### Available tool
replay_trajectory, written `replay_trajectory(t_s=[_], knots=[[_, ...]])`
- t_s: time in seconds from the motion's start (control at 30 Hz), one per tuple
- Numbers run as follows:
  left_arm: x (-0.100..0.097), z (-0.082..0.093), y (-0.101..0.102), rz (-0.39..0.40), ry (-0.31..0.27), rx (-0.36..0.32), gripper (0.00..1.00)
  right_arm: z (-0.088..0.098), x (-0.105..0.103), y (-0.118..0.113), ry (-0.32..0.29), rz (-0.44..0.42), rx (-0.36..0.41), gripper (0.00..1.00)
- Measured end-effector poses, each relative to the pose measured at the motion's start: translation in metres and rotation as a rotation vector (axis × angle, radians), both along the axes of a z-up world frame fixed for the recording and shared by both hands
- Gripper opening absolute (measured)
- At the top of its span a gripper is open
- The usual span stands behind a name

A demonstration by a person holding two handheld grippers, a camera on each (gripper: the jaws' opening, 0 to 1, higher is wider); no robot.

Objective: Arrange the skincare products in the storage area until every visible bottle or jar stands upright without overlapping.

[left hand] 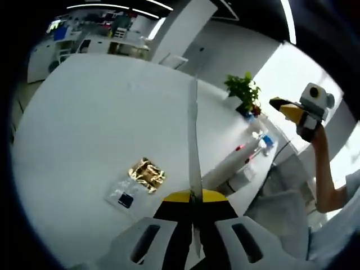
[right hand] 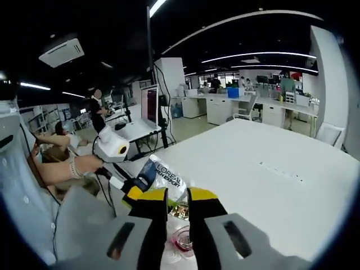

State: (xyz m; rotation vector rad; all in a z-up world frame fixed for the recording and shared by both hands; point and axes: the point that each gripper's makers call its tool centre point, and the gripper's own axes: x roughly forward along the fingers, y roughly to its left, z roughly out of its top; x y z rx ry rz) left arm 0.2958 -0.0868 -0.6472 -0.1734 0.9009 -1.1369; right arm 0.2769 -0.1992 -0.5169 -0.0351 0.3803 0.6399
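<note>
A flat L'Oreal tube [right hand: 163, 177] hangs in the air, and my left gripper [right hand: 133, 194] comes in from the left of the right gripper view, shut on its end. In the left gripper view that tube [left hand: 194, 140] shows edge-on as a thin line rising from my left gripper [left hand: 194, 198], whose jaws are pressed together on it. My right gripper [right hand: 178, 203] stands just below the tube with a narrow gap between its jaws and nothing clamped. Through the gap I see a gold sachet [right hand: 180, 212] and a clear jar [right hand: 183, 242]. My right gripper [left hand: 284, 106] is also raised at the far right.
On the white table [left hand: 101, 112] lie a gold sachet [left hand: 147, 173] and a clear bag with a dark item [left hand: 125, 197]. A potted plant [left hand: 244, 93] and small bottles [left hand: 261, 143] stand near the far edge. A person [right hand: 97, 109] stands among the office desks behind.
</note>
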Motion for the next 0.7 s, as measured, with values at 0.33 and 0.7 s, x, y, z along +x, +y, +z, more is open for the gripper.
replay_trajectory(t_s=[0.33, 0.7], knots=[[-0.031, -0.02, 0.005, 0.002, 0.113, 0.001, 0.0, -0.008, -0.03, 0.027, 0.016, 0.043, -0.016, 0.14], [-0.044, -0.038, 0.003, -0.017, 0.173, 0.052, 0.0, -0.038, -0.054, 0.06, 0.075, 0.083, 0.002, 0.13]])
